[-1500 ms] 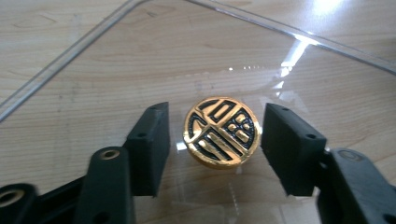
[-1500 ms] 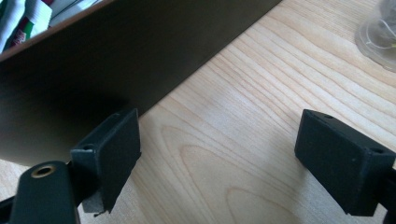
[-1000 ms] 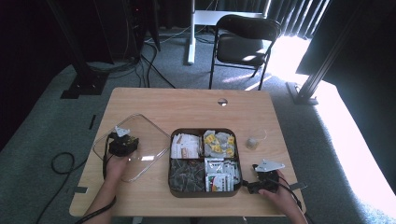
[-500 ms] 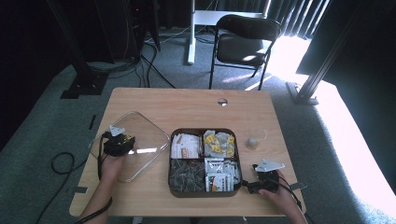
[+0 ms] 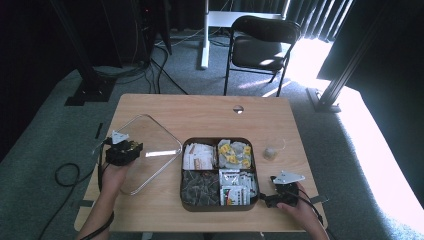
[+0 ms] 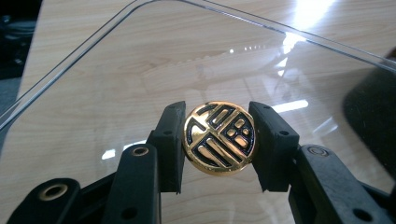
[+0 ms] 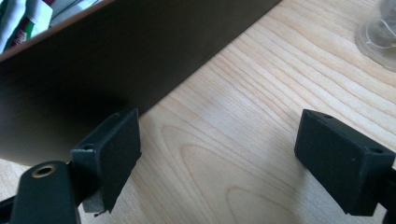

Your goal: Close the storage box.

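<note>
Left gripper (image 6: 218, 140) pinching gold knob (image 6: 219, 138) of clear lid (image 5: 150, 145), held tilted above the surface (image 5: 200, 112) left of tray (image 5: 182, 172). Probably light, stiff, slick, scratch-prone; best gripped by that knob. Right gripper (image 7: 219, 158) spread, resting beside tray.

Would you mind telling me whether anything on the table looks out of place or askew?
The clear plastic lid is off the dark four-compartment tray and sits tilted left of it, the left gripper clamped on its round gold and black knob. A small translucent wad lies loose right of the tray.
</note>
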